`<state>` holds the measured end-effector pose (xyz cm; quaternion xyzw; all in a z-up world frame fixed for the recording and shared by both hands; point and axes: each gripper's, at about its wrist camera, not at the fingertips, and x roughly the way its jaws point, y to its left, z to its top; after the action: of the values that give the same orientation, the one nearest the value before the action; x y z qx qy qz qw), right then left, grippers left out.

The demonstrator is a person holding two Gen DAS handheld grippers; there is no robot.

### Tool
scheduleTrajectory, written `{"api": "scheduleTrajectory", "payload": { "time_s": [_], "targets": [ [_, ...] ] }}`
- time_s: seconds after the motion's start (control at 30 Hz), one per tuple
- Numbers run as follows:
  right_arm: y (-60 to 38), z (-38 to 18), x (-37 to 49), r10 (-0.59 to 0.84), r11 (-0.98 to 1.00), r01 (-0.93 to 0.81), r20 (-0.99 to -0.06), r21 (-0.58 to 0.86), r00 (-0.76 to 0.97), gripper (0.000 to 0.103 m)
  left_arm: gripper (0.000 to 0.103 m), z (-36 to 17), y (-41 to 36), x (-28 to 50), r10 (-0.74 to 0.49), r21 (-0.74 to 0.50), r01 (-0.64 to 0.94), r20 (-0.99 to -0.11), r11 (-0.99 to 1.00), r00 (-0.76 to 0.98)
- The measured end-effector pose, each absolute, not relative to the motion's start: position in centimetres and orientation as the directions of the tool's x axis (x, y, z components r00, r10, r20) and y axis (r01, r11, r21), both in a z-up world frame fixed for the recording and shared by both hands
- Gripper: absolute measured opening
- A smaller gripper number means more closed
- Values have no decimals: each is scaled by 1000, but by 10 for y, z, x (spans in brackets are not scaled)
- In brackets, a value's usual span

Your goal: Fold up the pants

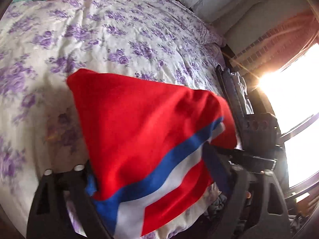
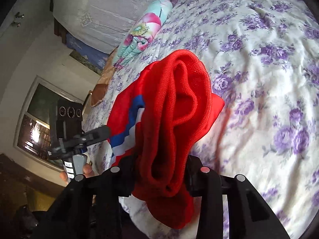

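The red pants (image 1: 139,123) with a blue and white side stripe hang in the air above the bed. My left gripper (image 1: 147,177) is shut on one end of them, the cloth draped between its fingers. In the right wrist view the bunched red pants (image 2: 175,115) are clamped in my right gripper (image 2: 161,171), which is shut on them. The right gripper also shows in the left wrist view (image 1: 219,153) at the cloth's right edge. The left gripper shows in the right wrist view (image 2: 99,133), gripping the striped edge.
The bed (image 1: 99,29) has a white cover with purple flowers. A rolled teal and pink floral quilt (image 2: 143,31) lies near the headboard end. A bright window (image 1: 295,99) is at the right of the bed. A framed window or mirror (image 2: 37,123) is on the wall.
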<state>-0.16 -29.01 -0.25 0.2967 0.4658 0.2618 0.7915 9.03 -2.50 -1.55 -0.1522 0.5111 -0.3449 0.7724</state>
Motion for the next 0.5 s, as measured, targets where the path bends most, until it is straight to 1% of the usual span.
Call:
{"api": "scheduleTrajectory", "payload": {
  "time_s": [0.07, 0.13, 0.17, 0.23, 0.3, 0.33, 0.37, 0.4, 0.43, 0.5],
  "targets": [
    [-291, -2, -5, 678, 696, -138, -581, 705, 451, 38, 55, -20, -21, 88, -674, -579, 361, -693, 731, 254],
    [-295, -2, -9, 672, 690, -126, -568, 712, 475, 37, 46, -20, -16, 88, -674, -589, 339, -692, 734, 258],
    [-297, 4, -13, 669, 689, -129, -558, 713, 491, 36, 43, -18, -14, 87, -679, -597, 331, -688, 731, 257],
    [-299, 20, -22, 670, 688, -159, -535, 709, 514, 36, 43, 2, -16, 78, -673, -577, 357, -685, 735, 278],
    [-296, 44, -30, 677, 692, -223, -509, 687, 532, 36, 50, 21, -21, 68, -660, -542, 390, -687, 744, 304],
    [-295, 50, -32, 681, 690, -240, -502, 682, 533, 36, 63, 27, -22, 64, -662, -532, 409, -682, 741, 311],
    [-295, 55, -33, 688, 687, -252, -497, 682, 529, 36, 72, 30, -24, 62, -665, -528, 423, -679, 737, 311],
    [-296, 54, -33, 691, 685, -246, -504, 686, 517, 36, 73, 29, -26, 63, -664, -527, 423, -682, 737, 307],
    [-297, 46, -30, 677, 702, -219, -540, 678, 500, 36, 73, 22, -29, 66, -652, -520, 415, -695, 747, 302],
    [-297, 24, -19, 660, 718, -156, -592, 678, 462, 39, 72, -5, -30, 77, -632, -533, 363, -731, 764, 257]
  ]
}}
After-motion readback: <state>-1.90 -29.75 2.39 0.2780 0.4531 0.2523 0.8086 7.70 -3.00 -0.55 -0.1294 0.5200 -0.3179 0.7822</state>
